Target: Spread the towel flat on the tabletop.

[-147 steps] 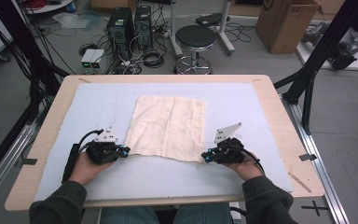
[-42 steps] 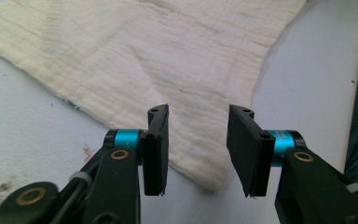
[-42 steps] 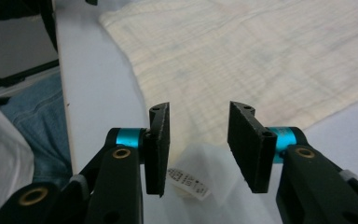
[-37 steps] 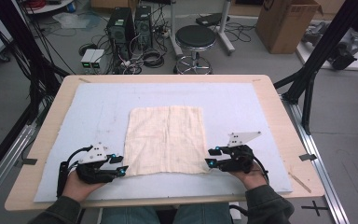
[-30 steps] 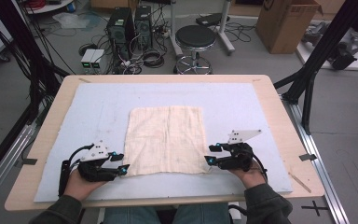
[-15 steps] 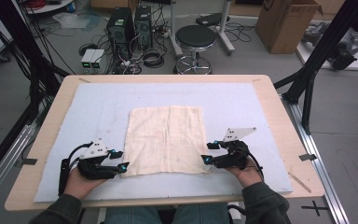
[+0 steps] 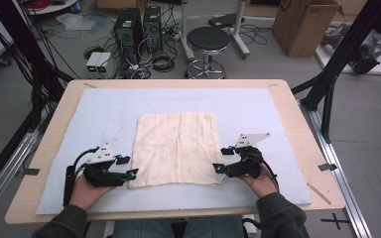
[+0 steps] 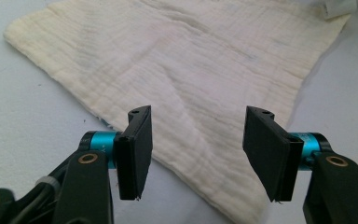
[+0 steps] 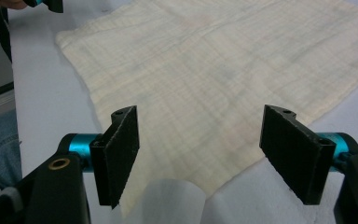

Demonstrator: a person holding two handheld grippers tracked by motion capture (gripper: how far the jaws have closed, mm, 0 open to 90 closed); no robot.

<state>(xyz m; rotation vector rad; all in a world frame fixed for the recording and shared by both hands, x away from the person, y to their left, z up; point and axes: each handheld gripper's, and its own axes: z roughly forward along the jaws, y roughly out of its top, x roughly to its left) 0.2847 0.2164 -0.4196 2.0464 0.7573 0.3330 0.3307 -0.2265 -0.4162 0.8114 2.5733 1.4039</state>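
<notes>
A cream square cloth (image 7: 176, 148) lies flat on the light blue mat (image 7: 258, 114). My left gripper (image 7: 127, 165) rests at its near left corner, and my right gripper (image 7: 221, 159) at its near right corner. In the left gripper view the left gripper (image 8: 198, 149) is open, with the cloth (image 8: 182, 60) lying on the mat under the gap. The right gripper (image 9: 205, 154) is open too, over the cloth (image 9: 214, 70). Both pairs of jaws have just been opening, and no pad presses on the cloth. A small white tag (image 9: 177, 196) sits at the near right corner.
The wooden table edge (image 7: 297, 119) frames the mat. Beyond the table stand a black stool (image 7: 207, 42), computer towers (image 7: 139, 25) with cables, and a cardboard box (image 7: 302, 22). Black frame struts (image 7: 337, 64) rise at the right and left.
Both grippers' jaws have spread wider at the cloth's near corners. Since the oldest frame the cloth has come nearer and lies squarer. Both hands have barely moved in the last second.
</notes>
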